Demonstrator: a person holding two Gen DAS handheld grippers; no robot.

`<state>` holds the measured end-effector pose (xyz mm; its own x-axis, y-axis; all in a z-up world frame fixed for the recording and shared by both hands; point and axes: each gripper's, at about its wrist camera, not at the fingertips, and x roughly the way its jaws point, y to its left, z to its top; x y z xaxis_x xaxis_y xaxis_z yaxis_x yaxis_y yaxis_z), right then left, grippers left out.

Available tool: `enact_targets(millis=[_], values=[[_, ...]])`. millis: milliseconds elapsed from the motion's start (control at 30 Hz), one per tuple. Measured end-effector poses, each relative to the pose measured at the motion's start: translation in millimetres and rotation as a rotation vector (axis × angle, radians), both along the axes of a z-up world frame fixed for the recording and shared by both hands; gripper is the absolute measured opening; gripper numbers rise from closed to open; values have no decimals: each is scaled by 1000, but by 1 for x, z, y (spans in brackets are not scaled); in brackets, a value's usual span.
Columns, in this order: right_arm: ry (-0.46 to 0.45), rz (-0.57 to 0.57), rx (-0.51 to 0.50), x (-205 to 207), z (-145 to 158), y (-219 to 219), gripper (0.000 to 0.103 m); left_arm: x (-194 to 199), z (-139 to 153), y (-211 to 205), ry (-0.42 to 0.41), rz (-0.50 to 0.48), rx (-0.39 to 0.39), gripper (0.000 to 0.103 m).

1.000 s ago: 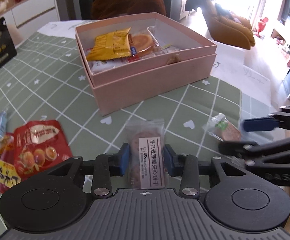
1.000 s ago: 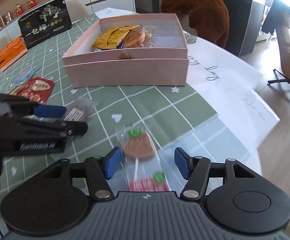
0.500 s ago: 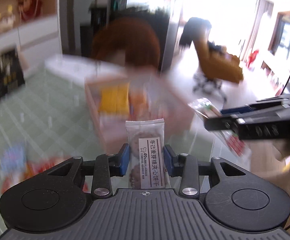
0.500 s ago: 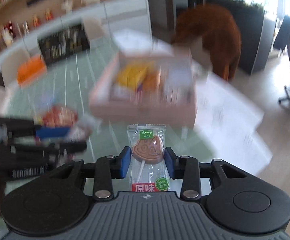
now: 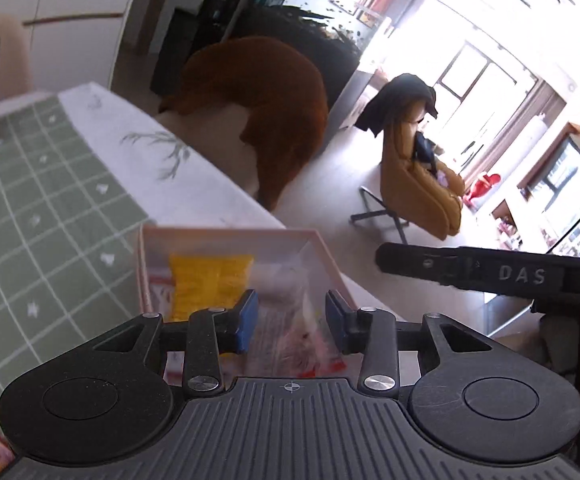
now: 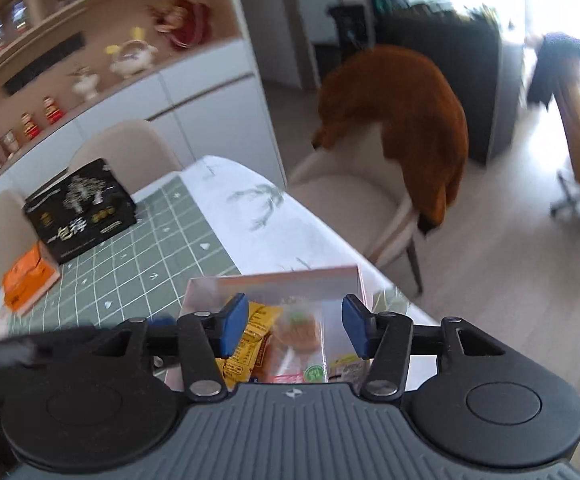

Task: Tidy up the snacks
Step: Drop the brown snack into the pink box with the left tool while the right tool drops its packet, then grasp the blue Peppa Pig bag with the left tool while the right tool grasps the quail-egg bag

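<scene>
The pink box (image 5: 322,248) sits on the table just below both grippers and holds several snacks, among them a yellow packet (image 5: 205,280). My left gripper (image 5: 290,322) hangs over the box, open, with the clear biscuit packet (image 5: 290,336) lying blurred in the box between its fingers. My right gripper (image 6: 294,326) is open over the same box (image 6: 273,278). The lollipop packet (image 6: 300,344) lies in the box between its fingers, beside a yellow packet (image 6: 249,340). The right gripper's arm (image 5: 490,274) shows in the left wrist view.
A green grid tablecloth (image 5: 41,216) covers the table, with a white cloth (image 6: 257,208) at its far end. A black box (image 6: 79,210) and an orange box (image 6: 29,278) stand at the far left. A chair with a brown plush (image 6: 402,120) stands beyond the table.
Both grippers carried their packets up and over the pink box, then opened. The biscuit packet and the lollipop packet now lie in the box.
</scene>
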<state>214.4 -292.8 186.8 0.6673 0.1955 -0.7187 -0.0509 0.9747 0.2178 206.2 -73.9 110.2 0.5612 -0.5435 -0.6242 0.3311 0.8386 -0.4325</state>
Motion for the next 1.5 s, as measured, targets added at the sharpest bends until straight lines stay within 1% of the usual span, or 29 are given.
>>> enact_targets(millis=[67,100,133,200,300,367,433,467,500,567,600,633,667,733,800,833,867,933,1000,1033,1100,1200,1267,1300,1367,1433,1500], values=[[6,-3,17,-7,-6,-2,53,-10,-7,21,-4,21,-8,42],[-1,5,1,-14,-9,-1,57,-17,-11,34,-14,38,-1,42],[-6,8,-32,-20,-13,1,60,-21,-13,47,-24,62,15,42],[-13,24,-113,-34,-27,10,61,-25,-21,77,-19,135,68,42],[8,81,-198,-55,-53,26,61,-39,-37,117,20,245,138,42],[23,120,-210,-71,-68,38,61,-51,-45,141,35,306,154,42],[30,162,-186,-83,-81,52,61,-65,-55,159,46,360,176,42],[40,179,-165,-89,-87,60,61,-68,-61,162,61,371,182,42],[57,199,-137,-94,-93,68,61,-71,-67,164,80,365,183,42],[91,240,-83,-101,-104,85,61,-75,-78,158,114,325,177,42],[103,251,-66,-104,-108,93,61,-80,-80,153,107,303,170,41],[111,255,-55,-108,-111,103,61,-87,-80,146,82,285,171,40],[118,263,-38,-110,-114,109,61,-96,-79,141,80,266,160,40],[132,274,-11,-113,-119,117,61,-106,-83,135,129,241,104,38],[136,295,-9,-116,-121,123,61,-116,-93,130,188,198,36,36],[133,304,-19,-118,-121,126,61,-120,-98,128,211,180,29,36],[130,307,-29,-118,-122,127,61,-127,-99,126,193,174,27,36],[130,309,-39,-120,-120,129,61,-133,-97,127,189,170,37,36],[138,310,-38,-119,-121,132,61,-136,-90,134,168,195,16,36],[139,309,-42,-119,-121,133,61,-136,-83,140,142,220,2,36],[137,312,-50,-121,-121,130,61,-134,-68,157,74,306,-27,36],[131,323,-62,-124,-120,132,61,-120,-50,189,-39,517,-23,36],[122,330,-69,-126,-118,132,61,-101,-45,211,-86,618,-3,36],[117,336,-72,-126,-116,133,61,-88,-47,220,-87,648,27,36],[110,351,-81,-125,-113,138,61,-61,-53,234,-49,667,86,36],[101,368,-85,-123,-110,146,61,-39,-65,239,-19,660,130,36],[97,387,-82,-119,-107,155,63,-27,-77,240,27,631,152,36]])
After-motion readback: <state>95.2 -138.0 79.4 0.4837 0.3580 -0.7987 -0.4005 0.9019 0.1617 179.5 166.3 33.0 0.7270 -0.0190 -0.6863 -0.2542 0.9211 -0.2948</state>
